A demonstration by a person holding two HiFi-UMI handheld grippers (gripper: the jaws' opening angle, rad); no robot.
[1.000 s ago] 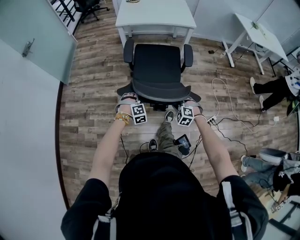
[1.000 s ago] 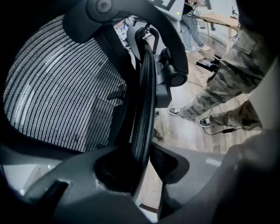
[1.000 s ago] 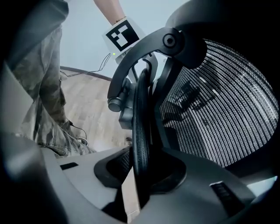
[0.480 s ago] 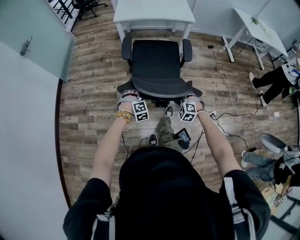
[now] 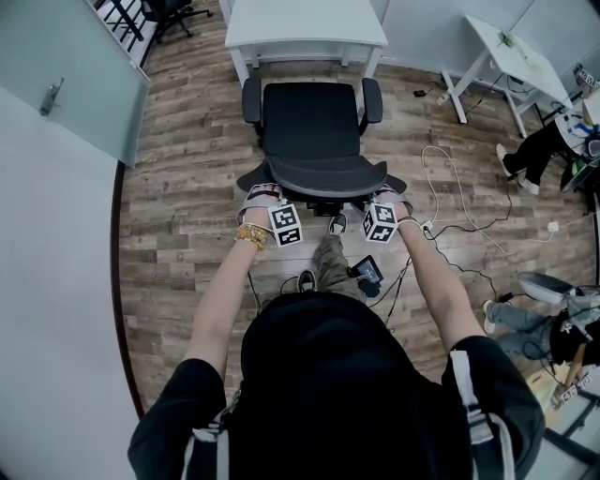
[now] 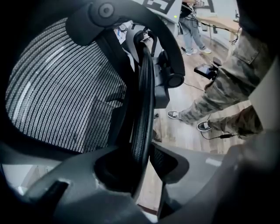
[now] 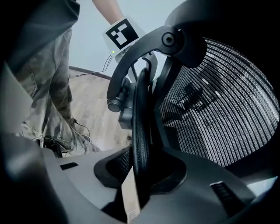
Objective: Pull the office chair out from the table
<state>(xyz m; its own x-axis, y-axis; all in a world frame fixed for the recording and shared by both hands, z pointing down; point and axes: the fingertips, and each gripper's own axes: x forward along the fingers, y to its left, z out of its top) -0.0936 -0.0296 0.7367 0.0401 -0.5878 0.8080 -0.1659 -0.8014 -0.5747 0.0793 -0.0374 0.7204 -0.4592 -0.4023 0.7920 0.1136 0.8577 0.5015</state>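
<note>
The black office chair (image 5: 313, 122) stands with its seat facing the white table (image 5: 305, 23), the seat's front close to the table's edge. Its mesh backrest (image 5: 323, 176) is toward me. My left gripper (image 5: 266, 199) is shut on the left side of the backrest rim, and my right gripper (image 5: 385, 201) is shut on the right side. In the left gripper view, the black rim (image 6: 143, 109) runs between the jaws of the left gripper (image 6: 142, 164), with mesh (image 6: 57, 87) to its left. In the right gripper view, the rim (image 7: 140, 127) sits between the jaws of the right gripper (image 7: 140, 175).
My own legs and shoes (image 5: 328, 255) stand just behind the chair. Cables (image 5: 450, 187) and a power strip (image 5: 424, 236) lie on the wood floor to the right. A second white table (image 5: 520, 66) and seated people (image 5: 539, 150) are at the far right. A glass door (image 5: 66, 75) is on the left.
Both grippers keep their hold on the backrest. The chair and my hands have barely moved. The seated person at the right edge has shifted.
</note>
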